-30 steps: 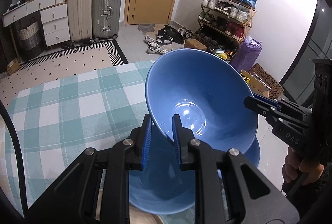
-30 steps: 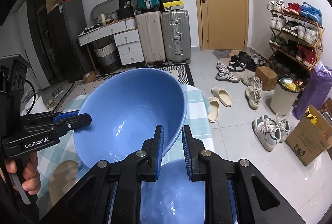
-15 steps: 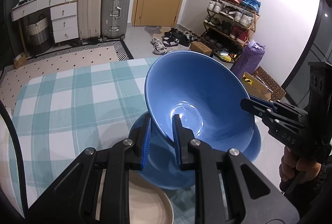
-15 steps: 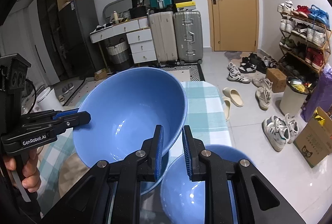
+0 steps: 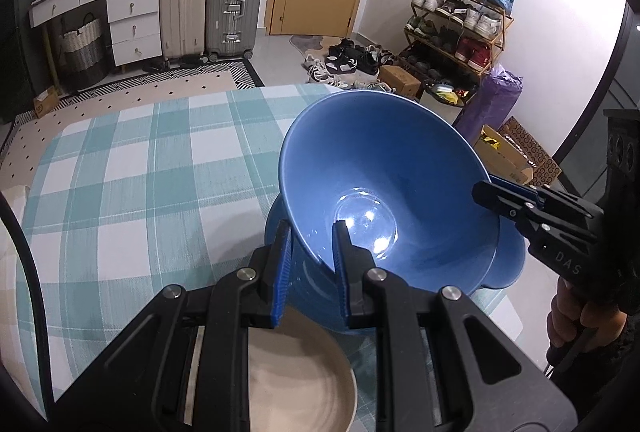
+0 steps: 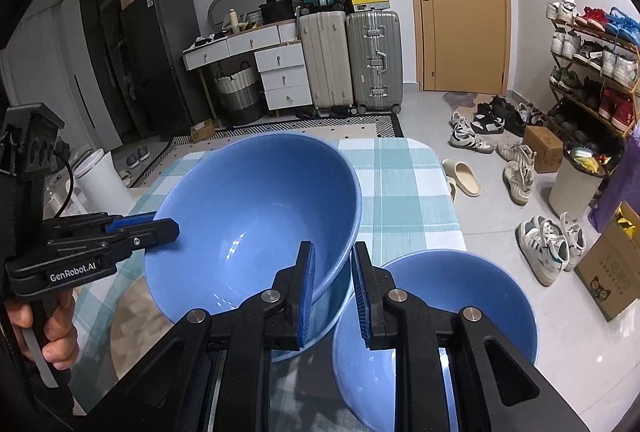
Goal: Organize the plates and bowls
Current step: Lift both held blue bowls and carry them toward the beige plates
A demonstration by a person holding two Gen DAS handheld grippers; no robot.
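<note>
Both grippers hold one large blue bowl [image 5: 380,184], also in the right wrist view [image 6: 256,224], tilted above the table. My left gripper [image 5: 310,256] is shut on its near rim. My right gripper [image 6: 332,280] is shut on the opposite rim and shows at the right of the left wrist view [image 5: 504,196]. A second blue bowl [image 6: 460,312] rests on the table below and to the right, partly under the held one [image 5: 508,260]. A beige plate [image 5: 296,372] lies on the table under my left gripper [image 6: 132,228], which shows at the left of the right wrist view.
The table has a teal and white checked cloth [image 5: 132,176]; its right edge [image 6: 452,200] is close to the second bowl. Beyond are suitcases [image 6: 352,60], a white drawer unit [image 6: 280,68], a shoe rack [image 5: 460,24] and shoes on the floor [image 6: 516,176].
The held bowl has been lifted up and leftward off the second bowl, which now shows more fully beside it. The beige plate has come into view under the left gripper.
</note>
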